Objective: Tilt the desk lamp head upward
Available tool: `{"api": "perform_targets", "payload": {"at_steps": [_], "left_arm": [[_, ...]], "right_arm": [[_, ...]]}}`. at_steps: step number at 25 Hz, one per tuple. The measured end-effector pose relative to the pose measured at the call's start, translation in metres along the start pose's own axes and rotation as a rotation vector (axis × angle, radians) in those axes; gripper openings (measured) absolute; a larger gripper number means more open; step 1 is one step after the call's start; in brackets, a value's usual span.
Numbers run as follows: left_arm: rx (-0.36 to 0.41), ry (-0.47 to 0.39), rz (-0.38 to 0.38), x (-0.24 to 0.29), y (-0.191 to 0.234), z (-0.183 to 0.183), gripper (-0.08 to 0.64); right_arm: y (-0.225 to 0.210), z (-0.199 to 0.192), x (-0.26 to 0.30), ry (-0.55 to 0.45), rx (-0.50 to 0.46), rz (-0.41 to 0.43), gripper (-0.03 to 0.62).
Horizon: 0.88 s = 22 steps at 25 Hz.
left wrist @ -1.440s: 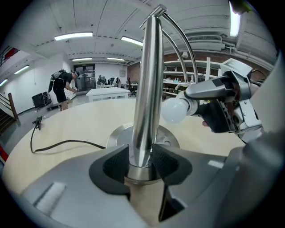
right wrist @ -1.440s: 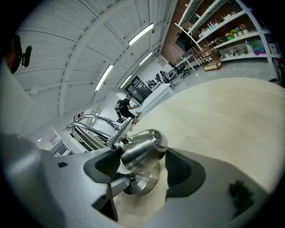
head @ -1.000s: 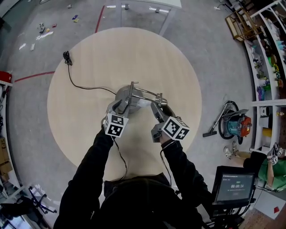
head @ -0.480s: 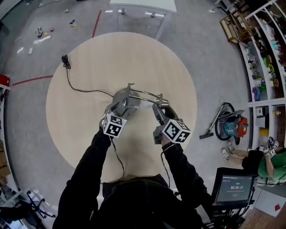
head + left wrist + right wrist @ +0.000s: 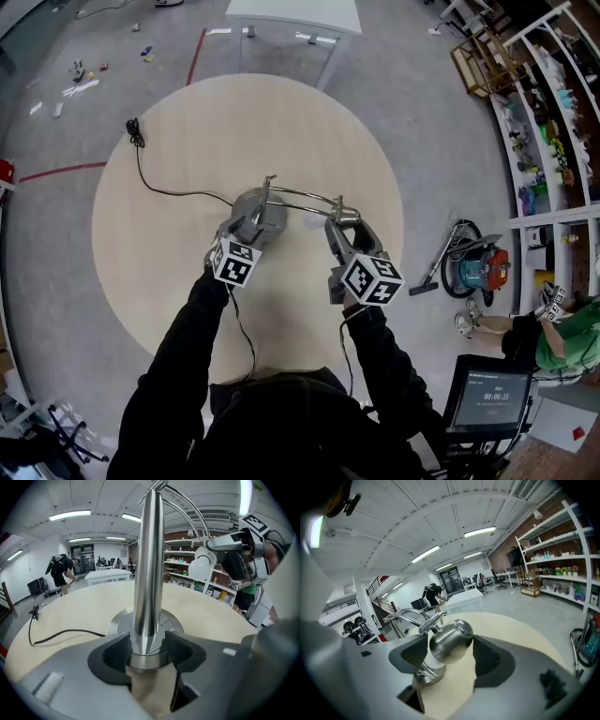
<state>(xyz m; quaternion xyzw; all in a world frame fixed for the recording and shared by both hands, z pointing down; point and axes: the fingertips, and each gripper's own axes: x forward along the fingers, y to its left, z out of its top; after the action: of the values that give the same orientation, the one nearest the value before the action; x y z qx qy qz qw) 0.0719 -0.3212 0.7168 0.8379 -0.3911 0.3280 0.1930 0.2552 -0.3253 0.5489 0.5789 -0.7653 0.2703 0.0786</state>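
A chrome desk lamp stands on the round wooden table (image 5: 169,272). Its round base (image 5: 255,211) carries an upright post (image 5: 149,564), and curved arms (image 5: 302,195) reach right to the lamp head (image 5: 345,217). My left gripper (image 5: 246,225) sits low at the post, and its jaws (image 5: 147,651) are open, flanking the post with a small gap on each side. My right gripper (image 5: 341,232) is shut on the rounded metal lamp head (image 5: 451,641), with both pads against its sides. From the left gripper view, the head's white inside (image 5: 200,565) faces down and left.
The lamp's black cord (image 5: 159,183) runs left across the table to a plug (image 5: 136,127). On the floor to the right are a vacuum cleaner (image 5: 473,267), shelves (image 5: 553,103) and a monitor (image 5: 487,398). A white table (image 5: 291,14) stands beyond.
The head camera has shifted a little, so the table sits slightly differently in the view. Both grippers stay at the lamp, the left at the post and the right on the head.
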Motion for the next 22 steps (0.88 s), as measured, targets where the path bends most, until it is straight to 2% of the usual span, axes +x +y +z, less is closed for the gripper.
{"api": "perform_targets", "payload": {"at_steps": [5, 13, 22], "left_arm": [[0.003, 0.004, -0.006, 0.001, 0.0, 0.0, 0.241], [-0.003, 0.0, 0.003, 0.012, 0.0, -0.004, 0.241], [-0.007, -0.018, 0.013, -0.008, -0.001, -0.006, 0.241]], "right_arm": [[0.002, 0.009, -0.006, -0.007, -0.056, -0.021, 0.314], [0.007, 0.043, -0.018, -0.03, -0.264, -0.076, 0.314], [0.036, 0.07, -0.042, -0.024, -0.416, -0.124, 0.314]]}}
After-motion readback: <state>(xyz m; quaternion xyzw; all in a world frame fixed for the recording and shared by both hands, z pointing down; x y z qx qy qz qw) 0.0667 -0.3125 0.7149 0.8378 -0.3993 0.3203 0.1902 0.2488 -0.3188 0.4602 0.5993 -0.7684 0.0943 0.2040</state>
